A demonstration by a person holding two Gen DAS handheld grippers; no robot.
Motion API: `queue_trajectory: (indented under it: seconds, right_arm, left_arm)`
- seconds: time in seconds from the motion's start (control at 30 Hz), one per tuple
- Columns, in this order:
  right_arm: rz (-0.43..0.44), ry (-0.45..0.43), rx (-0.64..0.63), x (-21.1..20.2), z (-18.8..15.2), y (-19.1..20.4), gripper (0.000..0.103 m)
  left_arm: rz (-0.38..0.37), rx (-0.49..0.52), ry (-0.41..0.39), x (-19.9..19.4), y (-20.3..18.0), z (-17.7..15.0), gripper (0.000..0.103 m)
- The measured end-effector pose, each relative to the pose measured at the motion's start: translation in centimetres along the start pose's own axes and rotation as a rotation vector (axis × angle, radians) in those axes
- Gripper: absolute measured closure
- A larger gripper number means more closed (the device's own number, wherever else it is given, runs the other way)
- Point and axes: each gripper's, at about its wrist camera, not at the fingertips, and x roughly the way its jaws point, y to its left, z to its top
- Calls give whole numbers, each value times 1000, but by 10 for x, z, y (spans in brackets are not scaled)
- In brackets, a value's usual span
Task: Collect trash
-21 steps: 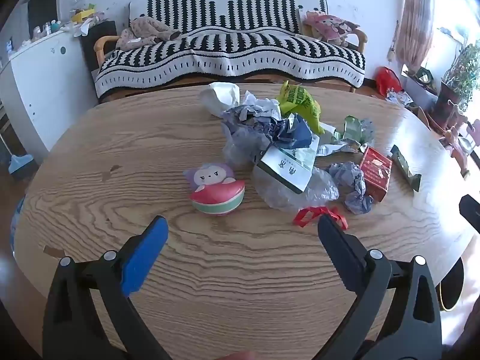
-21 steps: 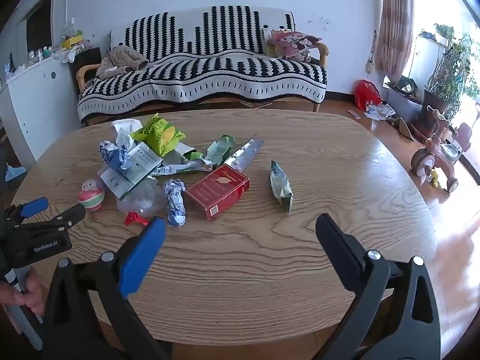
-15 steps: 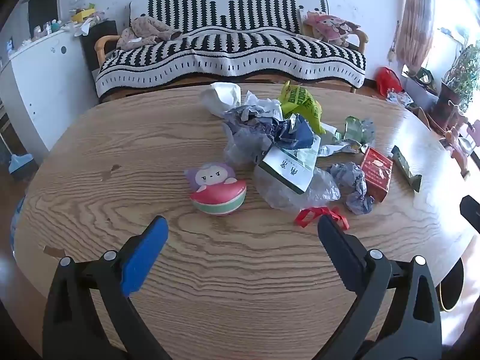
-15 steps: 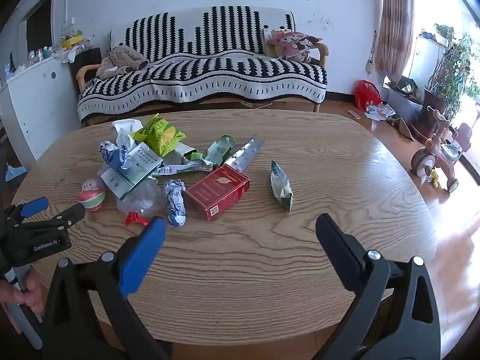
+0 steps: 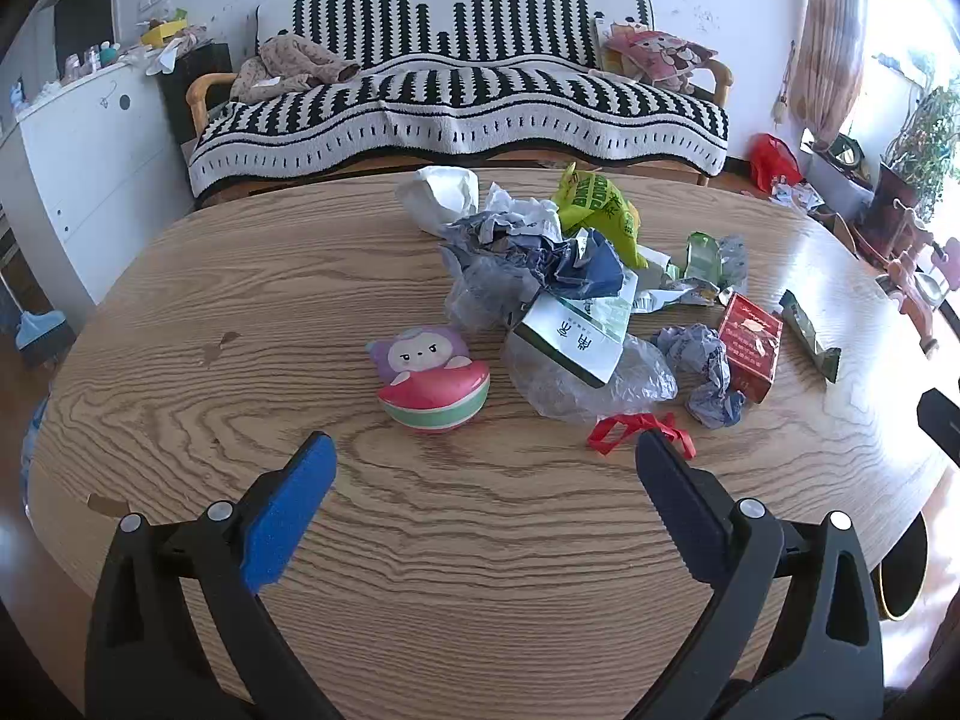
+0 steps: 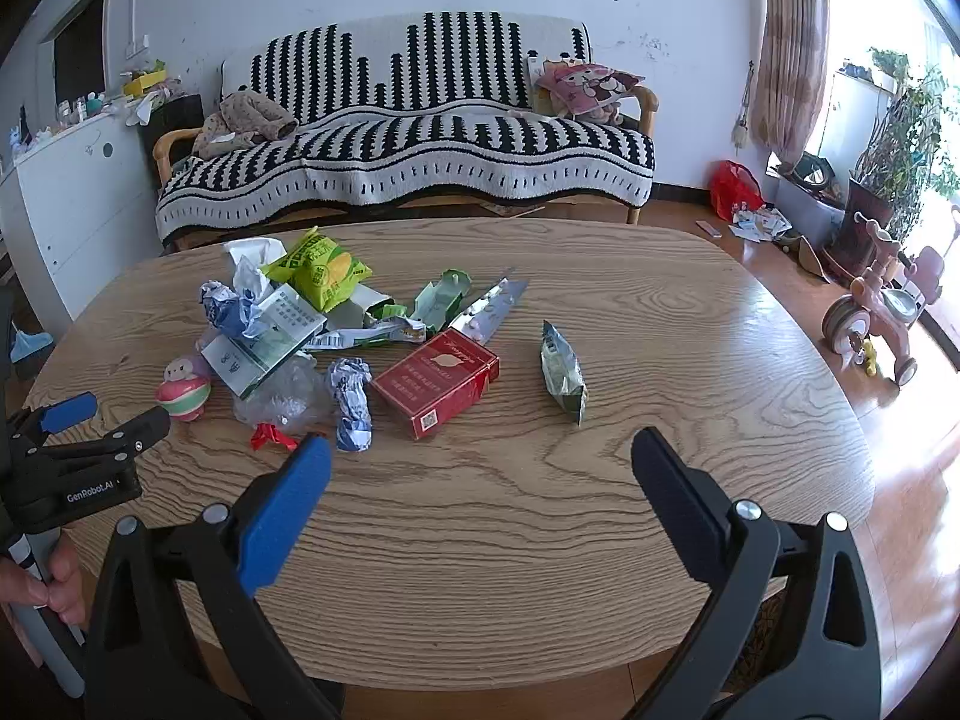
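Two grippers gaping, trash pile (image 5: 558,294) (contents overlapping)

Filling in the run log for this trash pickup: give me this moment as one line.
phase: approach | left gripper: open, empty | right gripper: open, empty | trash pile: untouched on table

left tongs (image 5: 483,459): black frame, one blue pad, one black ribbed pad, silver rivets | right tongs (image 6: 480,456): same build | marking: white "GenRobot.AI" lettering on left tongs' side | handle: grey

Glossy wood-grain table (image 6: 540,510), crinkled plastic wrappers (image 5: 576,384)
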Motion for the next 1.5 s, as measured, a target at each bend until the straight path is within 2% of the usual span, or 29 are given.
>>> queue_trajectory:
  seconds: [1.5]
  right_arm:
    - [10,4,1,3,0,0,6]
  left_arm:
    - [3,-3,3,0,3,-2,6]
